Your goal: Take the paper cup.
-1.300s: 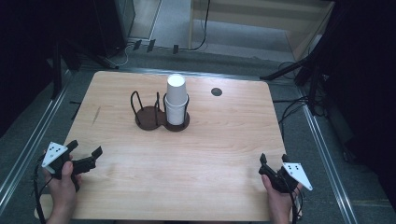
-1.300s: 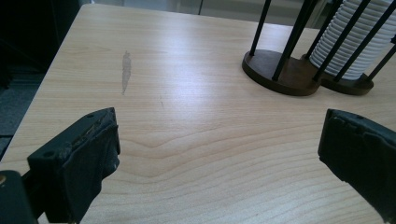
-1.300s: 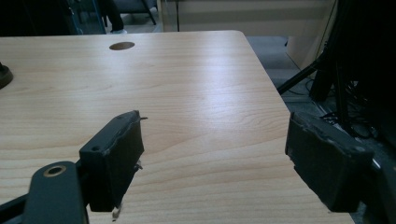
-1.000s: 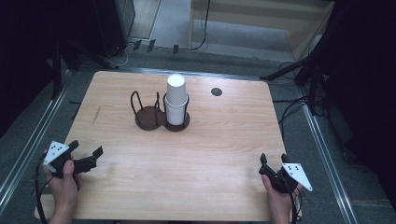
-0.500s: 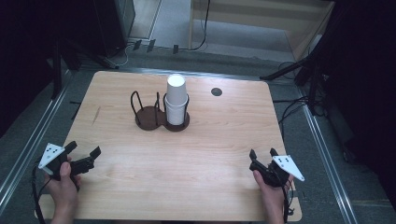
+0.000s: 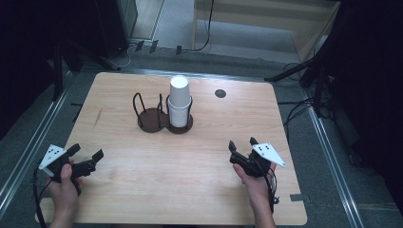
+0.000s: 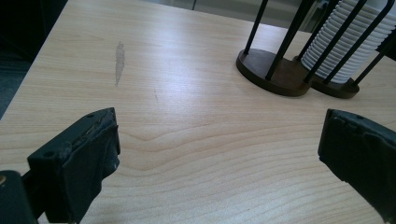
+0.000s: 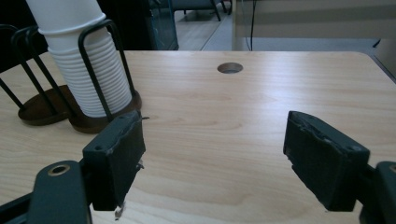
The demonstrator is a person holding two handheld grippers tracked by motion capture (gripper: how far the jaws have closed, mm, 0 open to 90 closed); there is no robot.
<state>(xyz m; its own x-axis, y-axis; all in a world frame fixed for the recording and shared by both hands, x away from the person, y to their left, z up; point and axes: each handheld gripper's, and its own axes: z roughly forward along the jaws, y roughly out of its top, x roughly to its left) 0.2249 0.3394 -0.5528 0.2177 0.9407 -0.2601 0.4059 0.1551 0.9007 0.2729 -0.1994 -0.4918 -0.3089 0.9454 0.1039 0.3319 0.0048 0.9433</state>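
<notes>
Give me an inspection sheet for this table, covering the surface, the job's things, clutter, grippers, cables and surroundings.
Surface: light wooden table, a grey smear near the left side, a round hole near the far edge.
Job's things: stack of white paper cups upright in the right ring of a dark two-ring wire holder; the left ring is empty.
Clutter: nothing seen.
Grippers: left gripper at the near left, jaws apart, holding nothing; right gripper at the near right, jaws apart, holding nothing.
Cables: one black cable trails from the left gripper; more lie on the floor beyond the table.
Surroundings: dark room, metal rails along both sides.
</notes>
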